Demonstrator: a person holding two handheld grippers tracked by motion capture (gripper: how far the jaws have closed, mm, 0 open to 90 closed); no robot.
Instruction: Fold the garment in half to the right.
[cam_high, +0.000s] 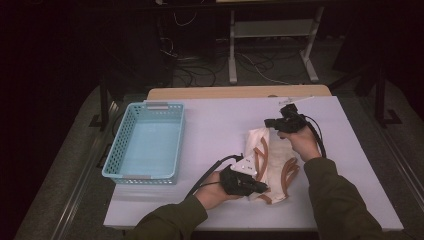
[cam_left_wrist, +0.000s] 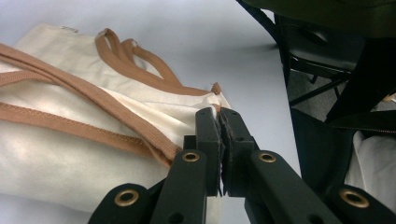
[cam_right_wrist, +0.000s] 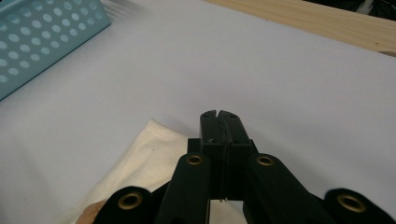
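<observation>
On the white table (cam_high: 210, 125), a little right of centre in the high view, I see a cream cloth bag (cam_high: 267, 165) with brown straps (cam_high: 262, 152) lying flat, its length running from about 12 o'clock to 6 o'clock. My left gripper (cam_high: 257, 186) sits at the bag's 6 o'clock end, the hand (cam_high: 217, 192) coming in from 7 o'clock with the cable looping off toward 9 o'clock. In the left gripper view the jaws are pressed together with a thin edge of the cream fabric (cam_left_wrist: 140, 107) caught between the pads near a brown-trimmed corner, so I read it as pinching the bag (cam_left_wrist: 70, 154). My right gripper (cam_high: 270, 122) is at the bag's 12 o'clock end, held by the right hand (cam_high: 302, 142) reaching in from 5 o'clock. In the right gripper view its jaws are closed tight, and a corner of the bag (cam_right_wrist: 149, 154) runs in beneath them at about 7 o'clock; I cannot tell whether any cloth is actually nipped there. A light blue perforated basket (cam_high: 147, 142) stands well apart from the bag at 9 o'clock on the table, and its wall (cam_right_wrist: 42, 42) shows at 10 o'clock in the right gripper view. A wooden edge (cam_high: 240, 92) runs along the table's far side at 12 o'clock.
</observation>
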